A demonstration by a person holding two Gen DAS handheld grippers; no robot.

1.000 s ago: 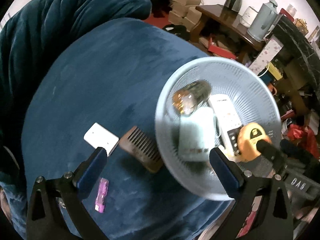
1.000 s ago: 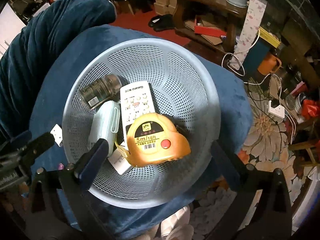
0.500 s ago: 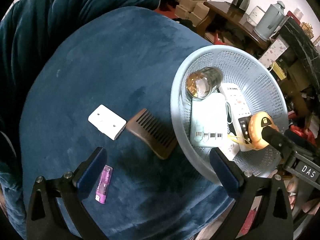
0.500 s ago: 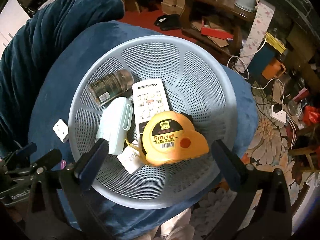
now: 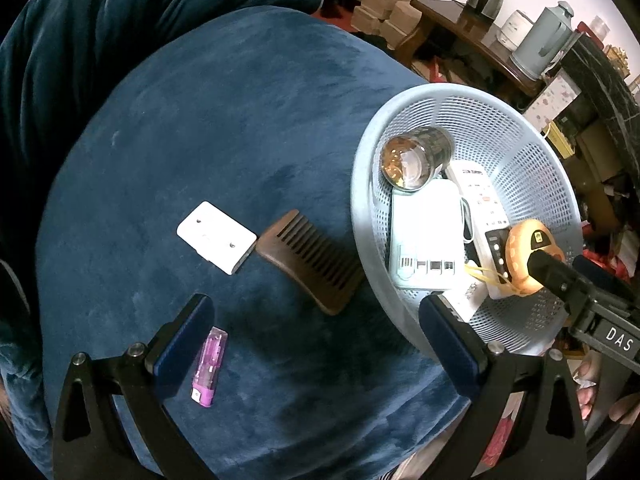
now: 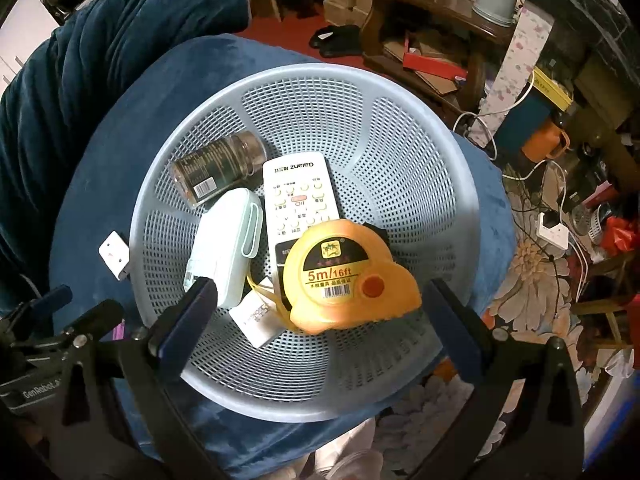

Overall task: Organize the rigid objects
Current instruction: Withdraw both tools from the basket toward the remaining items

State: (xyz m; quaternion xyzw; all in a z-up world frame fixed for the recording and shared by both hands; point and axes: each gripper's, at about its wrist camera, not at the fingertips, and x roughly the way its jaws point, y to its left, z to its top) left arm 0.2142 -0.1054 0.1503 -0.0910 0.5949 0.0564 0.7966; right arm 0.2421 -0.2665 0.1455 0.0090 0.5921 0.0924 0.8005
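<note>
Well along now. In the basket: tape measure, remote, pale green case, glass jar, small white tag. Left out on the blue velvet cushion: wooden comb just beside the basket rim, white plate touching the comb's end, purple lighter nearest. Left tool spread wide and empty, hovering over the lighter and comb. Right tool gaping too, holding nothing, above the tape measure. Three to go, by the look of it.
</note>
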